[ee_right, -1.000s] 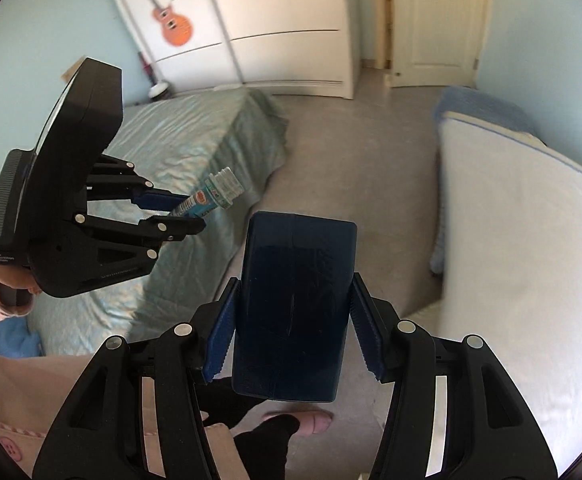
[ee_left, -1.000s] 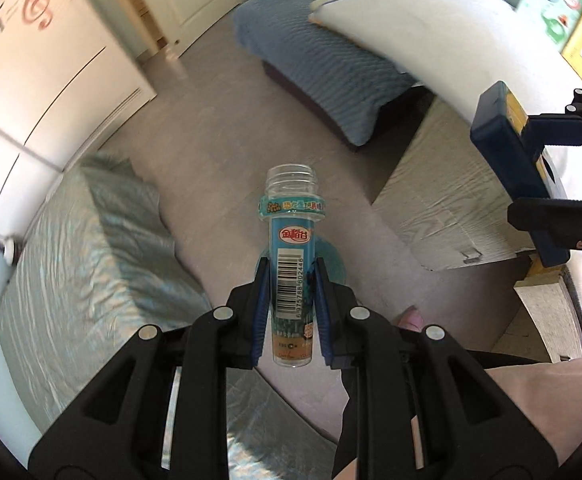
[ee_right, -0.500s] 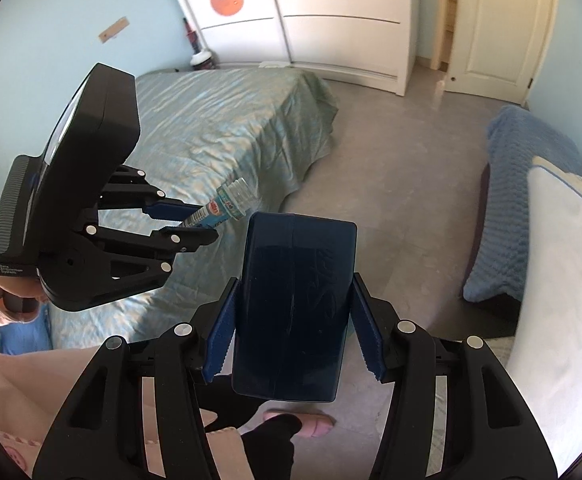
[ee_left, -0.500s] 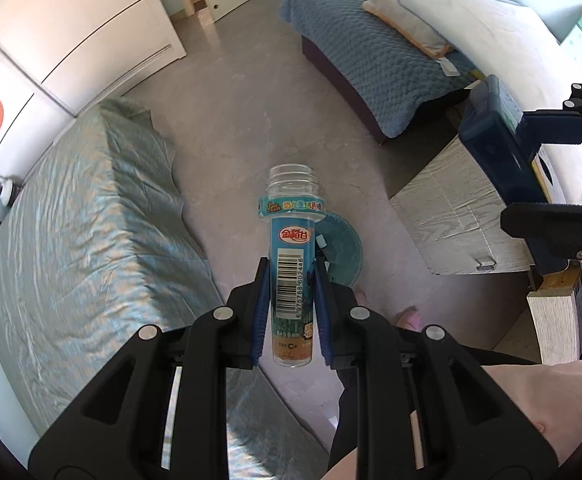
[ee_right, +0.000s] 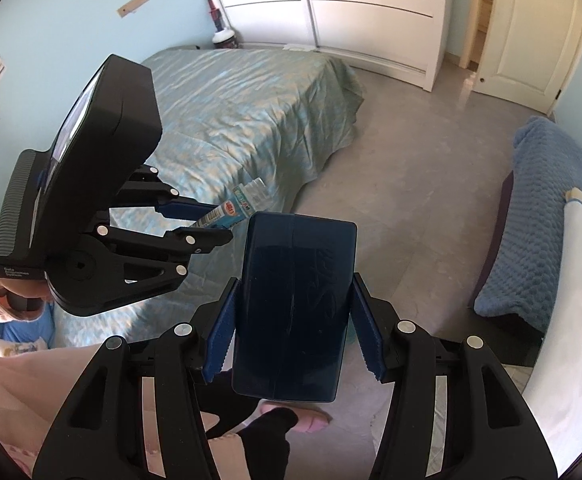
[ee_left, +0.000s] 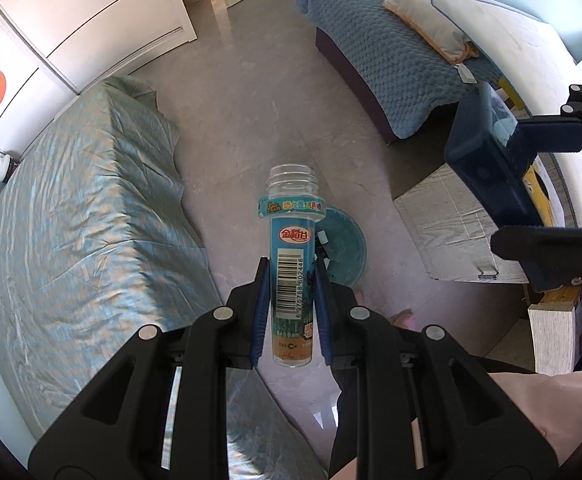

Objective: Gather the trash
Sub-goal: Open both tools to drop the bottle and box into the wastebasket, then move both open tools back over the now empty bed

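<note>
Two trash items held aloft over floor: capless bottle (ee_left: 292, 264) clamped in left claw (ee_left: 289, 280), dark blue box (ee_right: 294, 304) clamped in right claw (ee_right: 294, 320). Carry step judged underway (teal bin (ee_left: 341, 246) below bottle); lowering over bin, then release, called for.

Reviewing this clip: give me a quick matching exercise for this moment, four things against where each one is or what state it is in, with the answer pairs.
Things:
1. clear bottle
2. dark blue box
3. teal bin
4. pillow

Places or states:
A. lying on the blue quilted bed
B. clamped in the right gripper
C. standing on the floor past the bottle
D. uncapped, clamped in the left gripper

Pairs: 1-D, 2-B, 3-C, 4-A
</note>
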Action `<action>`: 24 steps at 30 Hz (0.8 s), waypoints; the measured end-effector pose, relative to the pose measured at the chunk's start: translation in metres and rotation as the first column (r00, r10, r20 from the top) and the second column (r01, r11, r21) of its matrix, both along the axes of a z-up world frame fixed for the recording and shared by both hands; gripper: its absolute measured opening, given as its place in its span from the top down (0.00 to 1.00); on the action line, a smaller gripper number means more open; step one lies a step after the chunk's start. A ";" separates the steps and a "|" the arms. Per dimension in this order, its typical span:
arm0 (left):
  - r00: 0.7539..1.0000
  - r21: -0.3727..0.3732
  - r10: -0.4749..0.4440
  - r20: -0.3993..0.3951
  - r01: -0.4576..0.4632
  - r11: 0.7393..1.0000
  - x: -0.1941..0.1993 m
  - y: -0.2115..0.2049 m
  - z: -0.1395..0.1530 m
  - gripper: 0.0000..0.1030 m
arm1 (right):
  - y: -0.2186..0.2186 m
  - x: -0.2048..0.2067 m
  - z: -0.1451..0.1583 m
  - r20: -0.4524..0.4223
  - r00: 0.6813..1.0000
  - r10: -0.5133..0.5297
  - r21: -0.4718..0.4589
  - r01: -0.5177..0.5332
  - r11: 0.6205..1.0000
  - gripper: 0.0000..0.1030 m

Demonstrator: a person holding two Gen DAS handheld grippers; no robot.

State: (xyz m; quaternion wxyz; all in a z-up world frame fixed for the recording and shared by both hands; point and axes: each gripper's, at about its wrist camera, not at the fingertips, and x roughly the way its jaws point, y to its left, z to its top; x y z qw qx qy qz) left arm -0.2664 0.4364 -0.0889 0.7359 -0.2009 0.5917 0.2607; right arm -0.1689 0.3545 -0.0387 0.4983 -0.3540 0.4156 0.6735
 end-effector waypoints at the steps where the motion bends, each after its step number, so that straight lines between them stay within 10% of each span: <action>1: 1.000 -0.003 0.002 0.001 -0.002 1.000 0.000 0.001 -0.001 0.81 | 0.001 0.000 0.000 -0.001 1.000 0.002 -0.002 -0.002 1.000 0.47; 10: 1.000 -0.017 0.004 0.000 -0.004 1.000 0.007 0.010 -0.007 0.81 | 0.012 0.002 -0.002 -0.005 1.000 0.016 -0.013 -0.016 1.000 0.47; 14: 1.000 0.042 -0.004 -0.031 0.005 0.999 0.015 0.010 -0.007 0.17 | 0.010 0.009 0.000 0.006 1.000 -0.002 -0.008 0.002 1.000 0.31; 24: 0.998 0.047 -0.028 -0.056 0.031 0.998 0.026 0.007 -0.010 0.13 | -0.002 0.042 0.008 -0.006 0.995 -0.098 0.001 0.098 0.995 0.25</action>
